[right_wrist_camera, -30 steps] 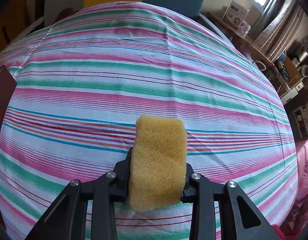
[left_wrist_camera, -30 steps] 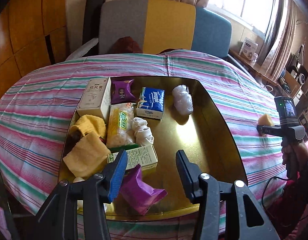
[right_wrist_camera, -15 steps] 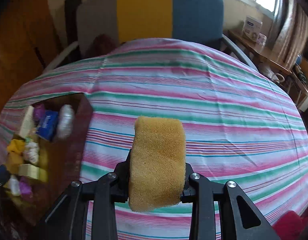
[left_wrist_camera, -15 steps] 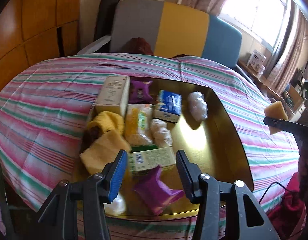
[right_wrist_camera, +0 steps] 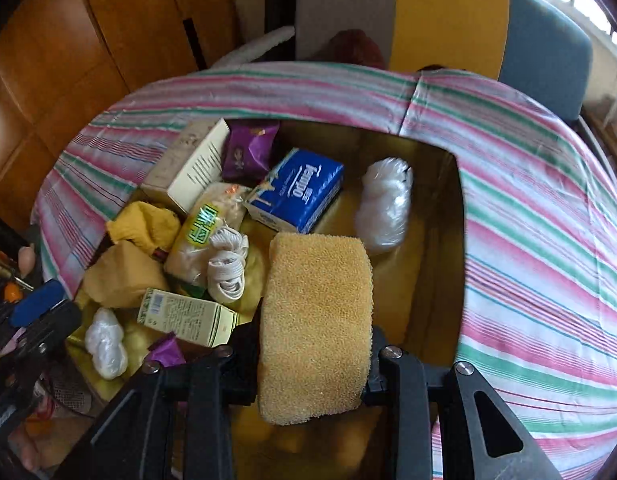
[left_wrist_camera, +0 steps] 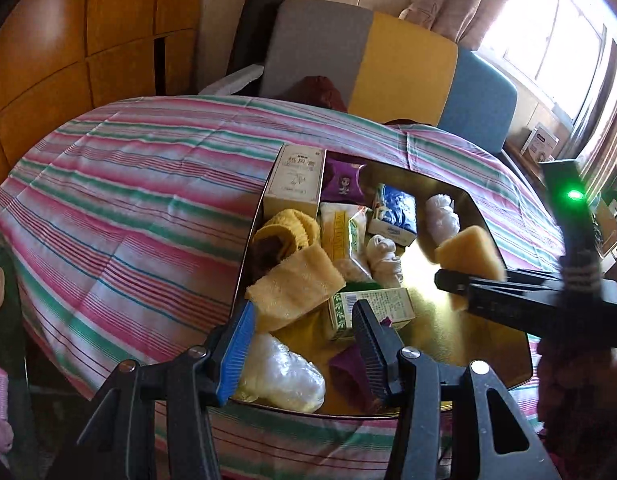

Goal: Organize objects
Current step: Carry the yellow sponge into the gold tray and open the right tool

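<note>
While the right gripper (right_wrist_camera: 314,354) is clamping a yellow sponge (right_wrist_camera: 314,324) between its jaws, it is hanging over the bare right half of the gold tray (left_wrist_camera: 504,364), sponge held above the tray floor, not touching it as far as the views show. From the left wrist view the same sponge (left_wrist_camera: 466,254) is sitting at the tip of the right gripper (left_wrist_camera: 464,280), just beside the white plastic bundle (left_wrist_camera: 440,218). Left gripper (left_wrist_camera: 304,344) is hovering at the near rim of the tray, jaws apart and gripping nothing, with a clear plastic bag (left_wrist_camera: 280,376) and a purple packet (left_wrist_camera: 350,372) lying below them. Tray is sitting on the striped tablecloth (left_wrist_camera: 120,208) and is crowded on its left side: a beige box (left_wrist_camera: 296,178) along the far-left wall, a purple pouch (left_wrist_camera: 342,184) next to it, a blue Tempo tissue pack (right_wrist_camera: 298,194), a yellow-green snack bag (left_wrist_camera: 342,236), rolled white socks (left_wrist_camera: 384,256), a yellow towel (left_wrist_camera: 296,284) overlapping a yellow hat (left_wrist_camera: 288,228), and a green-printed carton (left_wrist_camera: 368,306) just ahead of the left gripper's right finger. A grey, yellow and blue sofa (left_wrist_camera: 388,64) is standing behind the table, wood panels (left_wrist_camera: 88,40) to the left.
</note>
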Available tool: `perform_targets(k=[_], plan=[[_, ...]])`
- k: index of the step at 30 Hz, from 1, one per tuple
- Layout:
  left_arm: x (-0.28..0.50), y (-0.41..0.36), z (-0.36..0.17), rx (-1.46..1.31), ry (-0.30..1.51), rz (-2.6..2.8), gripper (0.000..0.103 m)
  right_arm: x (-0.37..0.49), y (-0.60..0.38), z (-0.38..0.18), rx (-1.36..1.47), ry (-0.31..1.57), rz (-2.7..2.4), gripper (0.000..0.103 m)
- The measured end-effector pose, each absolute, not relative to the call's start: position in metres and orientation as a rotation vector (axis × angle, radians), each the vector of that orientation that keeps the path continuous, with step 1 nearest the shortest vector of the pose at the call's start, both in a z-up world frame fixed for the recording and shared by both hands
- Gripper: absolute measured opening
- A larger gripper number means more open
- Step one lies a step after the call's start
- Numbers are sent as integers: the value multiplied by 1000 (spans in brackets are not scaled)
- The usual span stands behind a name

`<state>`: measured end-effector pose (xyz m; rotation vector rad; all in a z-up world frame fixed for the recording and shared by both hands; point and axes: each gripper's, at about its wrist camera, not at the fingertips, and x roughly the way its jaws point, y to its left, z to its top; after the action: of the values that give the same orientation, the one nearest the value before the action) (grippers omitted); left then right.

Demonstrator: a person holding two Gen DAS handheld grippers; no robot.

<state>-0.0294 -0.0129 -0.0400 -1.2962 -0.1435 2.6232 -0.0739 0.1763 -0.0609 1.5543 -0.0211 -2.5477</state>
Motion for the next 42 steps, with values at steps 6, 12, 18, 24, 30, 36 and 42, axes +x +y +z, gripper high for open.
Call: perform_targets(k=[6,12,18,24,30,36,42], plan=[[-30,-11,-46,-1313,-134,2603,51,-83,171,-77,1584,-62,-2515,44],[-29,-9,-46,-1309,-125,2604,51,-74,177,-77,1575,-116,-2521,63],[-24,-4,-41,-1282,-105,2612,51,-63,185,-64,1529,-138,-2566,67],[-17,0,-32,-1246,-59,2651,52,-57,179,-61,1491,-66,-2590,60],[-7,3,-16,-1163,13,2723,53,-55,184,-65,1496,-120,-2596,60],[-2,6,-8,-1109,28,2735,53,-43,187,-50,1419,-162,-2645,72],[3,8,-1,-1092,21,2747,65,-17,187,-29,1295,-124,-2792,82]])
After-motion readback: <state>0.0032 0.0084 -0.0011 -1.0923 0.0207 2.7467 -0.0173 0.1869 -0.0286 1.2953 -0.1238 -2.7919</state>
